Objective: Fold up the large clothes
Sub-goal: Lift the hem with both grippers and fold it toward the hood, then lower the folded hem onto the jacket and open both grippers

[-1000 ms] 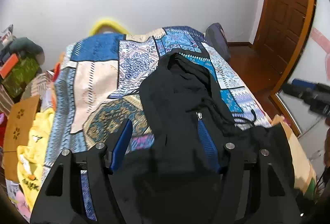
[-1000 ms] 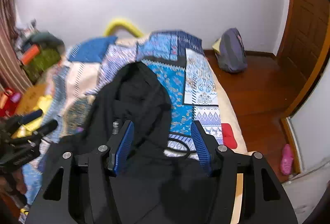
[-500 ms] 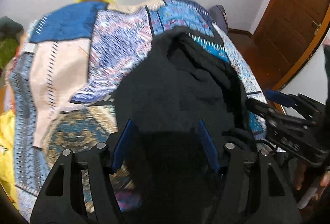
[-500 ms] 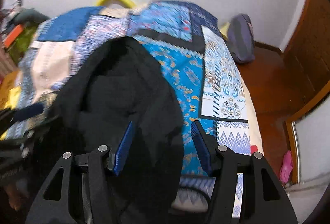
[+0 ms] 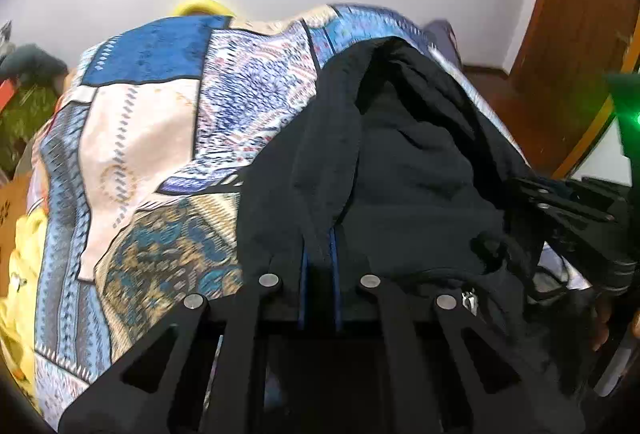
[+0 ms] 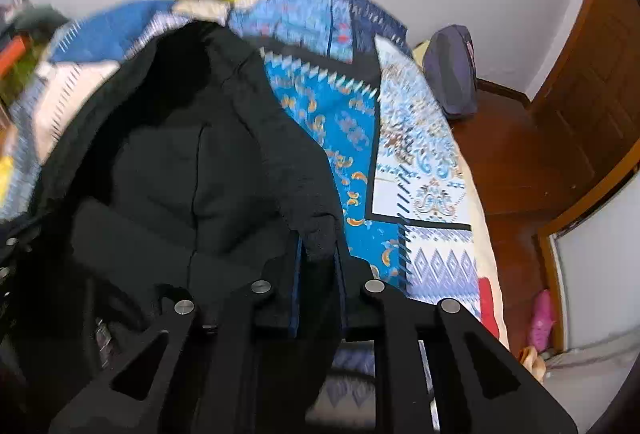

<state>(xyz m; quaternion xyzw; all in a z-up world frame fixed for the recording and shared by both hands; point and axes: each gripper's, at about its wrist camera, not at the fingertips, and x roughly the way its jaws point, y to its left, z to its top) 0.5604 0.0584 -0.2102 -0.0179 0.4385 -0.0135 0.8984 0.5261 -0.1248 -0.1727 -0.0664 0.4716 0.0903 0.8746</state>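
Note:
A large black hooded garment (image 5: 404, 154) lies lengthwise on a bed with a blue patchwork cover (image 5: 152, 122). My left gripper (image 5: 319, 246) is shut on a fold of its near left edge. My right gripper (image 6: 318, 246) is shut on the garment's (image 6: 192, 162) near right edge, and it also shows at the right of the left wrist view (image 5: 568, 210). The cover also shows in the right wrist view (image 6: 360, 122). The garment's near part hangs below both grippers, hidden.
A white wall stands behind the bed. A wooden door (image 5: 576, 34) and wood floor (image 6: 532, 162) are to the right, with a grey bag (image 6: 452, 74) on the floor. Yellow and green clutter (image 5: 20, 234) lies left of the bed.
Both grippers moved in on the garment and closed on its near edges; they were open half a second ago. The cameras now sit lower and closer to the cloth.

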